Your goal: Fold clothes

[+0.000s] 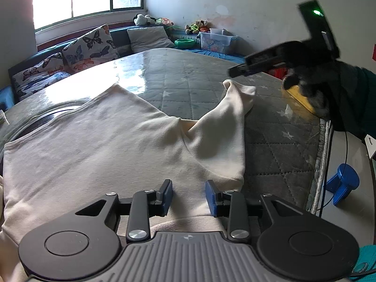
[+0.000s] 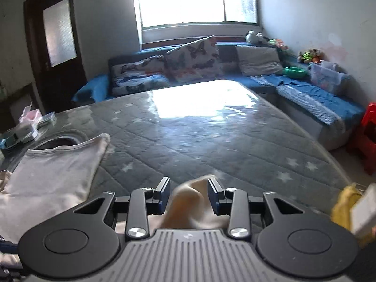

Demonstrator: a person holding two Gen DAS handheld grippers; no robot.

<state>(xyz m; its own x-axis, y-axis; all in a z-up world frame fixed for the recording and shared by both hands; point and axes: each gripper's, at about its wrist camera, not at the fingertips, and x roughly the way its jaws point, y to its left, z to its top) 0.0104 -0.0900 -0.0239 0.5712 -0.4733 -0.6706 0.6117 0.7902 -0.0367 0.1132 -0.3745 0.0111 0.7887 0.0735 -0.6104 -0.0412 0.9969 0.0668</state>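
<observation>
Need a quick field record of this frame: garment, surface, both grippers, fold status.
garment: cream cotton T-shirt, mostly flat, right sleeve raised in a peak
surface: grey quilted star-print mattress under glossy plastic
left gripper: open, over the shirt's near part, nothing gripped
right gripper: open, sleeve tip between the jaws, not clamped
fold status: body unfolded; sleeve not laid over
</observation>
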